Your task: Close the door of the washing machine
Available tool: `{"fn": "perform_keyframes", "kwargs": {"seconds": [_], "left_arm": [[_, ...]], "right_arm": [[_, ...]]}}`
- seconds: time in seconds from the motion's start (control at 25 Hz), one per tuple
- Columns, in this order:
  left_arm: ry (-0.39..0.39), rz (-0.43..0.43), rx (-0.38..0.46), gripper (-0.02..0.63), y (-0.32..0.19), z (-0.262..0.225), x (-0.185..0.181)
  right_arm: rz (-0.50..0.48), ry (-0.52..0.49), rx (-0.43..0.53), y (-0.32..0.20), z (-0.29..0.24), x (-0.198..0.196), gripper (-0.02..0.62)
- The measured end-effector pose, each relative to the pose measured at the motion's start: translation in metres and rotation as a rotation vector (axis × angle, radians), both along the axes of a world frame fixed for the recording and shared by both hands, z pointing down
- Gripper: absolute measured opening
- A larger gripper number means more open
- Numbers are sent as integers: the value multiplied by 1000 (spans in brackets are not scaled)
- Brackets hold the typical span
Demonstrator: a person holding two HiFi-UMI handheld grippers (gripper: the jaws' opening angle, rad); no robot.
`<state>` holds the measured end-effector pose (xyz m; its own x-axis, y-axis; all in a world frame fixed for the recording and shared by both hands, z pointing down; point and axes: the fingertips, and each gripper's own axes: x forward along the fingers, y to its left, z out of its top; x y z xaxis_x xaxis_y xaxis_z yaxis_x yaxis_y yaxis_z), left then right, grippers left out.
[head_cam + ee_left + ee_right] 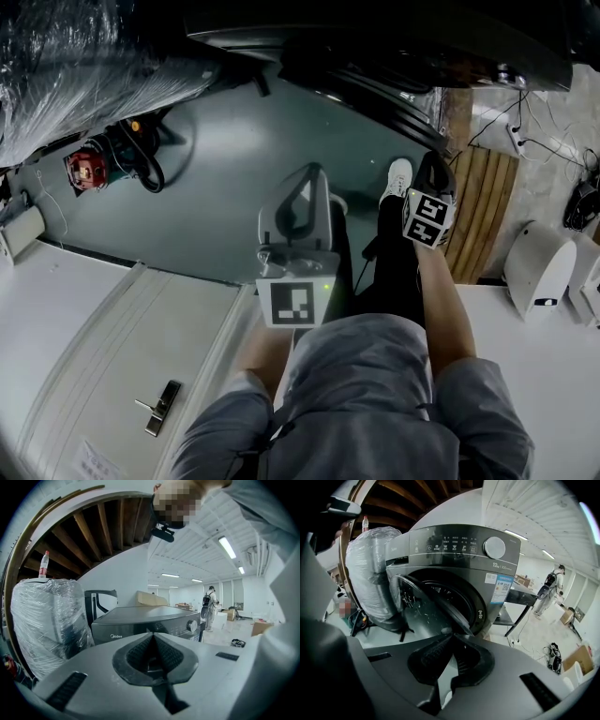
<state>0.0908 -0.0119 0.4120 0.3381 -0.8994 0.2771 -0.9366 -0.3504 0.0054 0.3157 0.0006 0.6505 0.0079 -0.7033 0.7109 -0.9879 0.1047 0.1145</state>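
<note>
The grey washing machine [459, 569] faces me in the right gripper view, and its round door [433, 604] stands swung open toward the left. In the head view the machine [375, 28] is at the top, with the dark door [375, 94] jutting over the floor. My right gripper [452, 638] is shut and holds nothing, a short way in front of the door's edge; from above it [433, 164] hangs near the door's right end. My left gripper [153, 637] is also shut and empty, raised level with the machine's top [145, 616] and apart from it [314, 171].
A plastic-wrapped bundle [75, 66] stands left of the machine. A red tool [86, 169] and cables lie on the grey floor. A white appliance with a handle [122, 375] is at lower left, a wooden pallet [483, 216] at right. A person [548, 592] walks far off.
</note>
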Motion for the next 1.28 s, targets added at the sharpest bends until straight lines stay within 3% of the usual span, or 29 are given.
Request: {"fn": "perform_keyframes", "kwargs": {"seconds": [1.28], "left_arm": [[-12,-73,15,-3,-23,-7,0]], "right_arm": [[14,-37,54,-76,-2,28,0]]}}
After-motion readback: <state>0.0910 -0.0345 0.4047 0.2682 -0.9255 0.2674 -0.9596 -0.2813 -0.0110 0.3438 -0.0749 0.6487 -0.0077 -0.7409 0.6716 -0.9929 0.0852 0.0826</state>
